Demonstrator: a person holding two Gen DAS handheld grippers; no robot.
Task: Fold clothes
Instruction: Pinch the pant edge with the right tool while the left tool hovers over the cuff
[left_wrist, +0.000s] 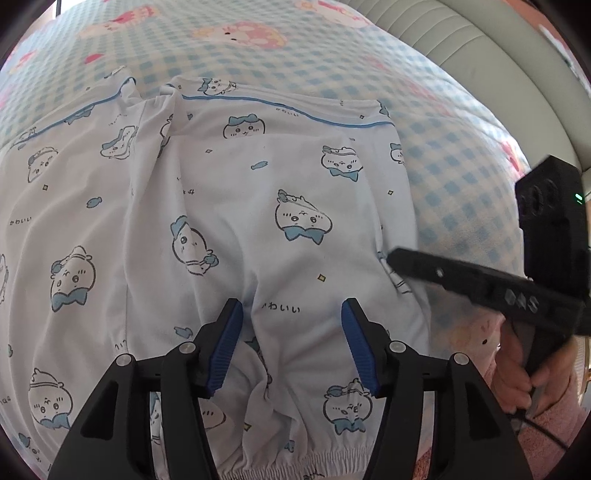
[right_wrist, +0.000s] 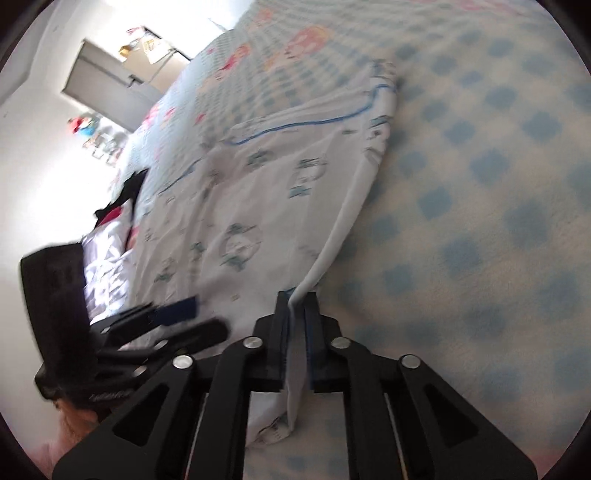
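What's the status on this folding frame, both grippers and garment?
Left gripper open above white printed pajamas. Right gripper shut on the pajamas' edge fold. Pajamas spread on checkered bedsheet. Nothing in the way.

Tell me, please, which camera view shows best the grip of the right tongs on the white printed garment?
The right wrist view: there the right tongs are shut on the edge of the white printed garment. The left wrist view shows those tongs only from the side, at the garment's right edge, the pinch hidden.
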